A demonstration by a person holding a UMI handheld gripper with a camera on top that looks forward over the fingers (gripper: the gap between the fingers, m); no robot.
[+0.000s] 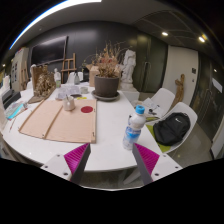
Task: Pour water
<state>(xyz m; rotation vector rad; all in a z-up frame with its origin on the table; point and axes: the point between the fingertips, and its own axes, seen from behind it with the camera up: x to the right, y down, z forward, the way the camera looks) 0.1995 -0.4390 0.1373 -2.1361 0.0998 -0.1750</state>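
A clear plastic water bottle with a blue cap and a blue label stands upright on the white table, just ahead of my right finger. My gripper hangs above the table's near edge, open, with only bare tabletop between its pink pads. A small clear cup stands farther back on a tan mat, to the left of the bottle. A small red disc lies on the table behind the mat.
A large pot with dried branches stands at the table's far side. Small jars and bottles cluster at the back left. A white chair holding a black bag sits right of the table.
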